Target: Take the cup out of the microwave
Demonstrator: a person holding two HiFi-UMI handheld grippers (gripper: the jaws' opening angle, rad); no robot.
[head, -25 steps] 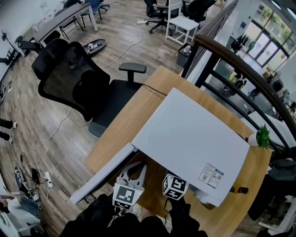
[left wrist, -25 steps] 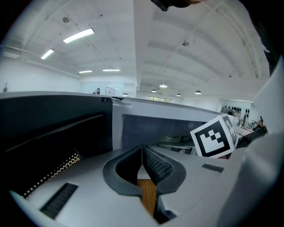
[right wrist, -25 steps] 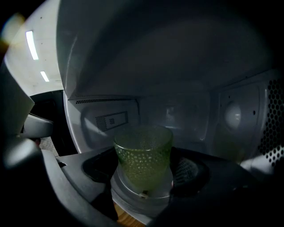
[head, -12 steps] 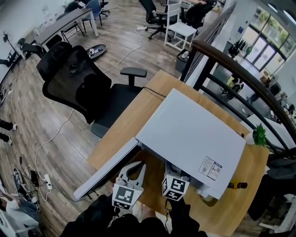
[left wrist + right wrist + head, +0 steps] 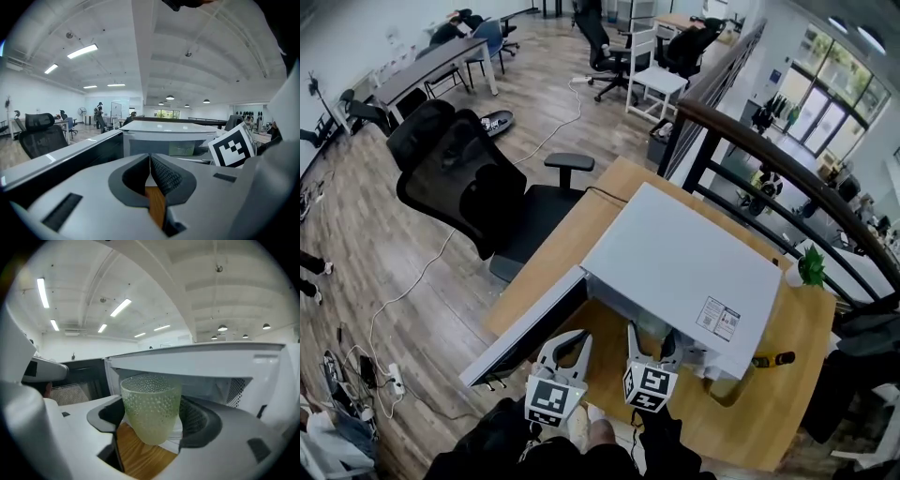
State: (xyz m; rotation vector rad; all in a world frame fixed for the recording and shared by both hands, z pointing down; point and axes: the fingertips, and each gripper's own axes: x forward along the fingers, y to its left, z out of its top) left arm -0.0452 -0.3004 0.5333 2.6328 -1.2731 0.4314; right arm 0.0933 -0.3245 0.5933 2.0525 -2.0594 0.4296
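A black office chair [image 5: 455,183] stands on the wood floor at the far left, just off the corner of the wooden table [image 5: 787,394]. Next comes the microwave's door [image 5: 530,328], swung wide open and jutting out past the table edge.

Beside the door, the left gripper [image 5: 151,164] is carried in front of the oven. Its ribbed pads [image 5: 165,176] are pressed together with nothing between them, and only a strip of table shows below.

To its right, the right gripper [image 5: 152,425] is clamped on the cup [image 5: 150,404], a pale green tumbler of dimpled glass. The cup stands upright with one pad against each side. Its base hangs over bare tabletop, right in front of the open cavity. From above, the right gripper [image 5: 652,339] reaches just under the oven's front edge, so I can't quite say whether the rim has cleared the opening.

The white microwave [image 5: 680,267] sits squarely on the table, with a small label near the front right corner of its top. Beyond its far right corner stands a little green plant [image 5: 811,266], and a dark curved railing [image 5: 769,127] runs behind it all.
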